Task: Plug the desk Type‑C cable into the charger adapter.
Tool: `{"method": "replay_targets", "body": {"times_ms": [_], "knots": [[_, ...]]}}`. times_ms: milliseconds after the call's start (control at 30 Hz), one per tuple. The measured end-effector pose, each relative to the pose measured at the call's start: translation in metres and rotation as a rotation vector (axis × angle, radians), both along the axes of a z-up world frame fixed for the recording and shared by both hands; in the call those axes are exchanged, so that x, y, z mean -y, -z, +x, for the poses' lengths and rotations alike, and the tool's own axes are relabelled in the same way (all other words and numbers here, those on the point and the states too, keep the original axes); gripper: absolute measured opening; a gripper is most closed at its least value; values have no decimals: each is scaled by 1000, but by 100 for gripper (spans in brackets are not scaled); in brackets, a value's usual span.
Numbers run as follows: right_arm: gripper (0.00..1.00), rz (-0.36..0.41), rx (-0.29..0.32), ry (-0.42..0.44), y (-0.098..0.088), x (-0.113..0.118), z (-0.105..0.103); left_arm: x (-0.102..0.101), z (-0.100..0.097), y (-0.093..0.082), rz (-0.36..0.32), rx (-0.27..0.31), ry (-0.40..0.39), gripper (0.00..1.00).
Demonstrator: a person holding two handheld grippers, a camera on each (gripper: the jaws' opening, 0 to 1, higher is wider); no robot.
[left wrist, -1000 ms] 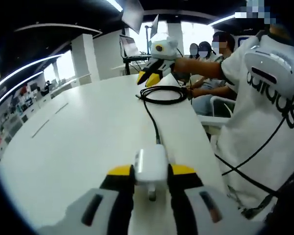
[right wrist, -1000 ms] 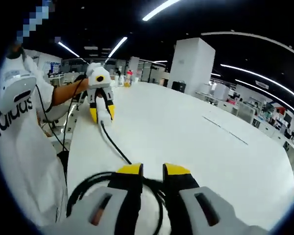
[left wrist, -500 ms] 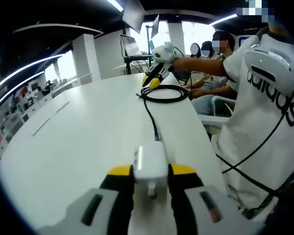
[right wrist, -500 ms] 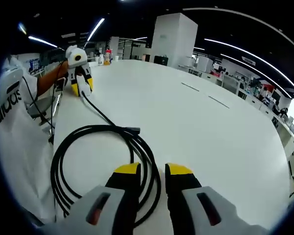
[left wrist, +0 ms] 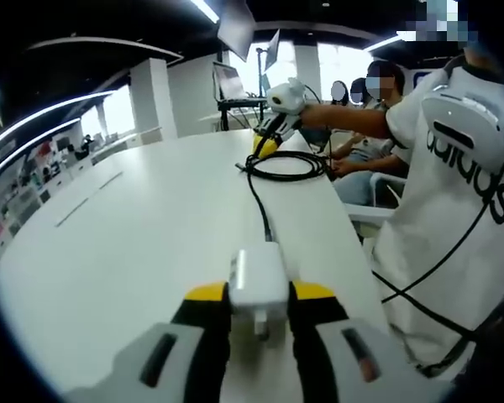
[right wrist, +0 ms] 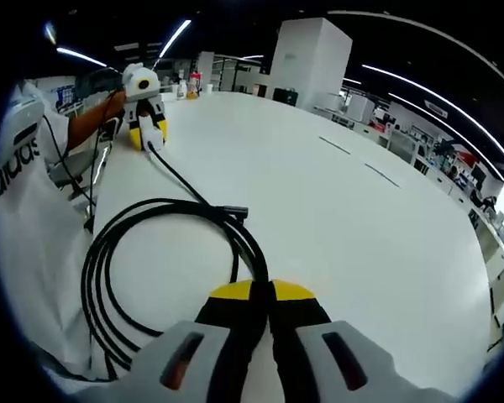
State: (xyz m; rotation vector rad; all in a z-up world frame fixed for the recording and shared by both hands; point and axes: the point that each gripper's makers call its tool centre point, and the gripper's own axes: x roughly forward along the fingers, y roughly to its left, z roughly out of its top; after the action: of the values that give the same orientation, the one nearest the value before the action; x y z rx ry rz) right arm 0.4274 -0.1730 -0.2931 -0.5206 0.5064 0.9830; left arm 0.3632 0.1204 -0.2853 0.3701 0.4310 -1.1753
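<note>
Half done at best: your left claw (left wrist: 259,295) grips the white boxy charger adapter (left wrist: 257,280) low in the frame, your right claw (right wrist: 263,294) has its jaws pressed together at the coiled black Type-C cable (right wrist: 164,252), though I cannot tell if they pinch it, and the metal plug tip (right wrist: 236,211) lies loose on the white worktop (right wrist: 344,218), unplugged.

A broad white table (right wrist: 336,218) carries the coiled black cable (right wrist: 164,252) and white adapter (left wrist: 257,281).

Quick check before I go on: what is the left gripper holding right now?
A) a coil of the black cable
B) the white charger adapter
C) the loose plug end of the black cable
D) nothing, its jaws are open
B: in the left gripper view the left gripper has its yellow-tipped jaws closed on the white charger adapter, with the black cable running away from it across the table.
</note>
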Motion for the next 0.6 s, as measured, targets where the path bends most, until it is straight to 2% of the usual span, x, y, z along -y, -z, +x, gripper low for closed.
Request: {"method": "replay_targets", "body": {"times_ms": [367,600], "knots": [[4,-3,24,19,-5,0,18,-3,25,0,-2,-3,-22,26],[4,12,27,41,-5,-4,37,-10,52,0,-15,-4,-54,26]]}}
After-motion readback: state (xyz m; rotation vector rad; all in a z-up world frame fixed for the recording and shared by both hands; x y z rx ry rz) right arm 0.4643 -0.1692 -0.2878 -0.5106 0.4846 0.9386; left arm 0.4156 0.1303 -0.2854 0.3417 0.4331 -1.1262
